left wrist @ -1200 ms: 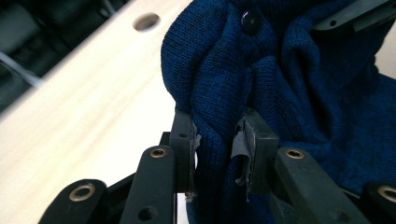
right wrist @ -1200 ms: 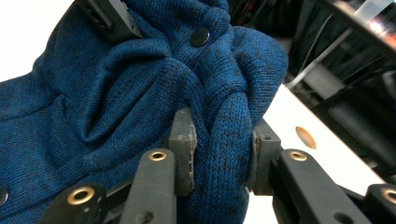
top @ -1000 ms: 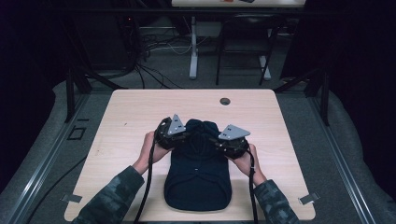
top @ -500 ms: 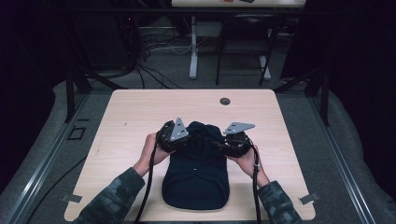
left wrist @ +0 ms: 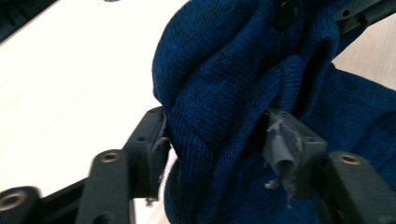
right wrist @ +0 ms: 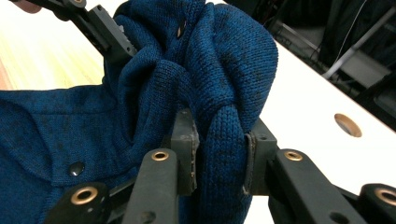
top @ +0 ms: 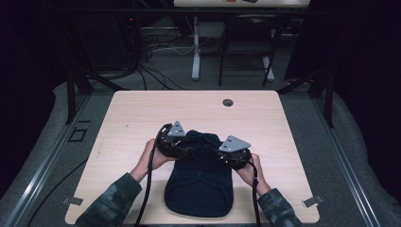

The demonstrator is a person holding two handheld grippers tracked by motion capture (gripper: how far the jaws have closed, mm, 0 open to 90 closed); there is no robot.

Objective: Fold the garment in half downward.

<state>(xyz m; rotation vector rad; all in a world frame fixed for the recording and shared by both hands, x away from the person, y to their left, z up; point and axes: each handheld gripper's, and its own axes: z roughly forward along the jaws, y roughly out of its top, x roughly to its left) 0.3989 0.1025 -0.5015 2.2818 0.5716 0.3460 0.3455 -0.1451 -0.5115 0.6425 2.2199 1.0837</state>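
At the near-centre of the surface [top: 142, 113] lies one dark blue knit garment [top: 201, 189], long axis running from the person toward the far edge, its near part flat and its far end bunched up and lifted between the two grippers. Left gripper [left wrist: 217, 140] is pinching a thick fold on the left of that bunch; right gripper [right wrist: 219, 154] is clamped on a rolled fold on the right. Both pinch points sit at about the same distance out, so neither hand is nearer. My read: next move is a fold or pull along the long axis, toward the person, both hands together. Count: one garment, two grippers, one round hole [top: 228, 102] in the surface near the far edge, at least two snap buttons [right wrist: 75, 168] on the knit.
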